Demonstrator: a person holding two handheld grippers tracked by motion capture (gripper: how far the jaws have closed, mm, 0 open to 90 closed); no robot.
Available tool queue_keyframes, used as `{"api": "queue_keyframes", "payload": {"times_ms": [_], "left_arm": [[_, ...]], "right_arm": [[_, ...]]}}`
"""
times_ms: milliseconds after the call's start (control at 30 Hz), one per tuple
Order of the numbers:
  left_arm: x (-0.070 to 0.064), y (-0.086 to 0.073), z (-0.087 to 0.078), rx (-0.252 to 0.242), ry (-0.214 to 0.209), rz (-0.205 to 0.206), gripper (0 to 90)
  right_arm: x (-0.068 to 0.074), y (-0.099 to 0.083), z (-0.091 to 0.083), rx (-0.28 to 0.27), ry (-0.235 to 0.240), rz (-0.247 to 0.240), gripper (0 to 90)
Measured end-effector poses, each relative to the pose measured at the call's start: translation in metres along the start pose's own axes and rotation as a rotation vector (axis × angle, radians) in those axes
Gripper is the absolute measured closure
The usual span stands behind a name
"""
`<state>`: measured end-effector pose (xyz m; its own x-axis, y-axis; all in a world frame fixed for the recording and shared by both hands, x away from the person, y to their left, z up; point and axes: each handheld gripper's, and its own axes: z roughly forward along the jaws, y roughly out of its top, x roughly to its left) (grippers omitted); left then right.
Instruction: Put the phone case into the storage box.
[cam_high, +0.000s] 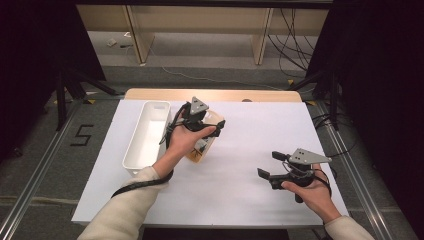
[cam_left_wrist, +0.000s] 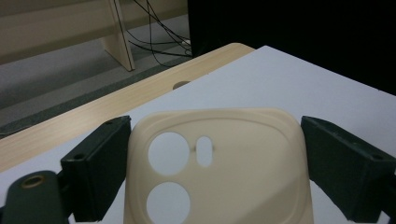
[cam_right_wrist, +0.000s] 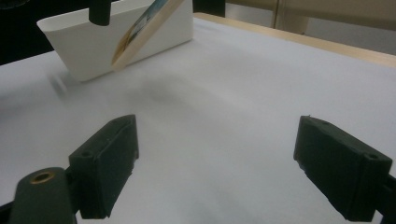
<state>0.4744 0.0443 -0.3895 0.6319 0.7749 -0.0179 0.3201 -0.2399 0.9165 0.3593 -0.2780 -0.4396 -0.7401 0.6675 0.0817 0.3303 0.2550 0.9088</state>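
The left gripper (cam_left_wrist: 212, 163) is clamped on a cream phone case (cam_left_wrist: 215, 172) – white bin (cam_high: 146, 137) just beside; the right gripper (cam_right_wrist: 229, 172) is spread wide over bare table (cam_high: 240, 150).

Phone case (cam_left_wrist: 219, 163) cut off by bottom edge in left gripper view; in high view mostly hidden under left hand (cam_high: 186, 140) & left gripper (cam_high: 210, 131); white bin (cam_right_wrist: 116, 42) – top cropped, surroundings blurred in right gripper view.

left gripper (cam_high: 210, 131) clamped, right gripper (cam_high: 267, 165) spread wide.
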Motion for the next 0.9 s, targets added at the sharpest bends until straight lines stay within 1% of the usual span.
{"api": "queue_keyframes", "payload": {"times_ms": [133,233,433,600,767,900], "left_arm": [[0.001,0.0,-0.006,-0.011,0.006,-0.006,11.3],[0.002,0.0,-0.009,-0.01,0.008,0.005,11.3],[0.001,0.001,-0.011,-0.021,0.01,-0.002,11.3],[0.001,0.004,-0.014,-0.031,0.017,0.001,11.3],[0.003,0.006,-0.017,-0.036,0.023,0.003,11.3],[0.005,0.008,-0.019,-0.042,0.028,-0.003,11.3]], "right_arm": [[0.0,0.0,0.0,0.0,0.0,-0.001,14.9],[0.0,0.0,0.0,0.001,-0.001,0.0,14.9],[0.0,0.0,0.0,0.001,-0.001,-0.003,14.9],[0.0,0.0,0.0,-0.001,0.002,-0.004,14.9],[0.0,0.0,-0.001,-0.001,0.002,-0.005,14.9],[0.0,0.0,0.0,-0.001,0.002,-0.004,14.9]]}}
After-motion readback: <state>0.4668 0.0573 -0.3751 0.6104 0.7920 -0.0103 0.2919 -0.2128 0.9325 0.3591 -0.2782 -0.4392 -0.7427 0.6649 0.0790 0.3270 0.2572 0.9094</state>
